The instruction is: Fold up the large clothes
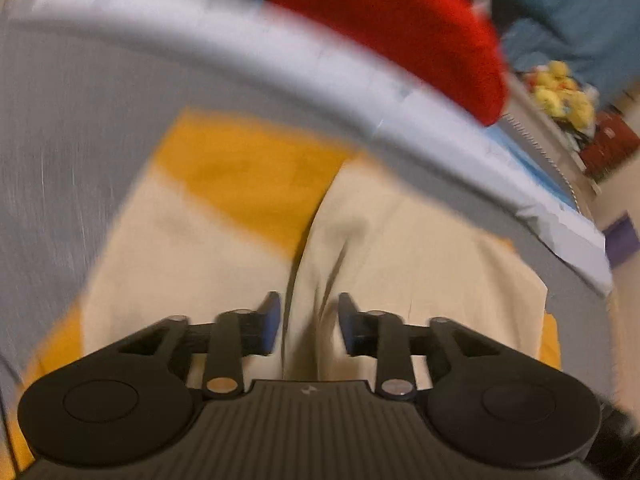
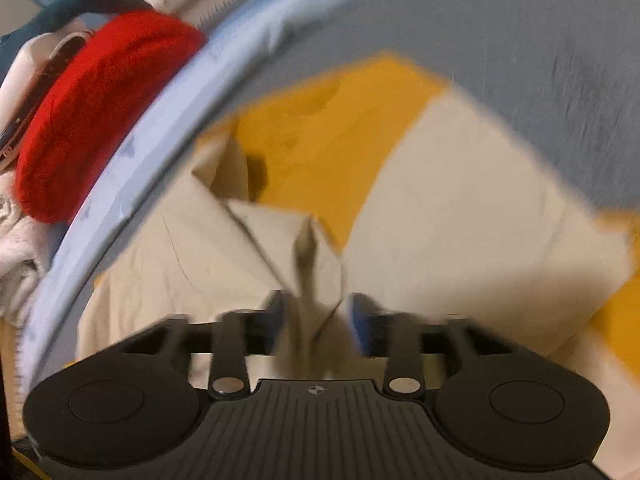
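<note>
Both views are motion-blurred. The left claw (image 1: pixel 308 322) stands partly open, pads clear of the beige garment (image 1: pixel 400 248) ridged between them. The right claw (image 2: pixel 316 320) gapes around a raised beige fold; contact unclear. Beyond both lie yellow cloth (image 1: pixel 248 168), grey table (image 1: pixel 80 120), its pale edge (image 1: pixel 360 92), then a red item (image 1: pixel 400 20).

We see cream cloth (image 1: pixel 400 248) over mustard-yellow cloth (image 1: pixel 248 168), a grey sheet (image 1: pixel 80 120), a red bundle (image 1: pixel 392 20).
</note>
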Tool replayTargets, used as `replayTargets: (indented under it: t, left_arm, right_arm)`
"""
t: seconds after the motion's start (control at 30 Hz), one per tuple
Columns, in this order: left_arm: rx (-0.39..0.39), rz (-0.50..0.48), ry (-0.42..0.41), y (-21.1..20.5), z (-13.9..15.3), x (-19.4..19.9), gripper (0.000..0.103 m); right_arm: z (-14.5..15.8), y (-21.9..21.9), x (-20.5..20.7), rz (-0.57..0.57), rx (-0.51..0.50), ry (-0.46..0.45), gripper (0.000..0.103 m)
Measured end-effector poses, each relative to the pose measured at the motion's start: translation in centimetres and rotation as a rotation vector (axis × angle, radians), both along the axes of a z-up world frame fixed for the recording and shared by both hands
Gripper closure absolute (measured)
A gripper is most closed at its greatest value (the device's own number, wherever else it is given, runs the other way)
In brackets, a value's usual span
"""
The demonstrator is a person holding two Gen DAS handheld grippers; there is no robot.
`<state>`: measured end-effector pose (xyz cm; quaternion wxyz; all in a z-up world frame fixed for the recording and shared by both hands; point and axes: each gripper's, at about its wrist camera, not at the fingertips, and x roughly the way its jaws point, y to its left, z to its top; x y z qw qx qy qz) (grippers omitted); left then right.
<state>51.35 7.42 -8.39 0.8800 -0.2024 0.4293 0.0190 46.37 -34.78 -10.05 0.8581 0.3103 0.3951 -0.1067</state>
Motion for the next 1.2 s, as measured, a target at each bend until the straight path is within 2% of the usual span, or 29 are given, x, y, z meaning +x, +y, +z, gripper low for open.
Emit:
replayTargets:
  t: [0.07,0.13,0.17,0.23,0.27,0.33,0.37,0.47,0.6,0.67,0.7,0.77,0.8,0.87,0.9,0.97,1.03,1.1,1.13,1.2]
  left_arm:
    - [0.048,-0.083,-0.103,-1.5,1.9,-0.6,0.064]
    - [0.004,-0.197,-0.136,-3.0,2.2,-1.0,0.064]
    - [-0.028,-0.246,-0.119,-3.6,1.7,-1.1,0.064]
    - [-0.036,-0.301,-0.023,-4.9,-0.2,-1.1,0.064]
    - [0.001,-0.326,0.069,-5.5,-1.8,-1.0,0.064]
    - [0.073,-0.367,0.178,-6.3,-4.2,-1.2,0.065]
    - [0.086,-0.379,0.179,-6.3,-4.6,-1.3,0.065]
    - [0.058,-0.376,0.166,-5.8,-3.0,-1.4,0.062]
    - [0.008,-0.302,0.031,-3.7,-0.5,-1.3,0.062]
    - [0.024,-0.269,0.052,-2.7,-1.2,-1.1,0.063]
    - [0.045,-0.256,0.09,-2.5,-2.0,-1.2,0.065]
    - [0.09,-0.218,0.18,-2.2,-3.9,-1.1,0.097]
    - [0.096,-0.205,0.193,-2.0,-4.0,-1.0,0.099]
    - [0.1,-0.205,0.175,-1.9,-3.1,-1.3,0.098]
    - [0.11,-0.207,0.139,-2.0,-2.3,-1.4,0.094]
    - [0.11,-0.235,0.047,-2.6,-0.3,-2.1,0.081]
    - [0.071,-0.292,-0.003,-3.2,0.8,-2.5,0.075]
    - [0.048,-0.351,0.017,-4.0,0.3,-2.5,0.07]
    - [0.065,-0.374,0.061,-4.5,-0.7,-2.5,0.066]
    - [0.135,-0.407,0.166,-5.5,-3.1,-2.6,0.064]
  right_arm:
    - [1.5,0.7,-0.6,0.029,-0.064,-0.069,0.056]
    - [2.2,1.6,-0.6,0.109,-0.067,-0.137,0.056]
    - [2.3,2.4,-0.4,0.179,-0.053,-0.158,0.056]
    - [1.5,3.8,0.5,0.329,0.028,-0.139,0.058]
    - [0.7,4.1,0.7,0.367,0.075,-0.097,0.058]
    - [-2.2,4.6,1.1,0.376,0.109,0.072,0.059]
    - [-3.1,4.5,1.0,0.372,0.103,0.118,0.064]
    - [-2.1,4.5,1.2,0.397,0.069,0.111,0.064]
    - [0.7,4.0,0.9,0.376,0.018,-0.033,0.061]
    - [0.3,3.0,1.0,0.341,0.001,-0.04,0.061]
    - [-0.4,2.6,1.0,0.317,0.002,-0.011,0.061]
    - [-2.2,1.6,1.3,0.266,0.019,0.075,0.065]
    - [-2.6,1.7,1.5,0.251,0.025,0.094,0.069]
    - [-2.0,1.7,1.2,0.246,0.018,0.088,0.068]
    - [-1.4,1.8,1.0,0.249,0.005,0.072,0.067]
    - [-0.3,2.0,0.5,0.256,-0.002,0.024,0.063]
    - [0.3,2.4,0.5,0.292,0.02,-0.021,0.062]
    - [0.2,3.4,0.7,0.354,0.046,-0.022,0.06]
    - [-0.3,3.7,0.8,0.381,0.044,0.007,0.059]
    - [-1.9,4.3,0.7,0.394,0.013,0.104,0.058]
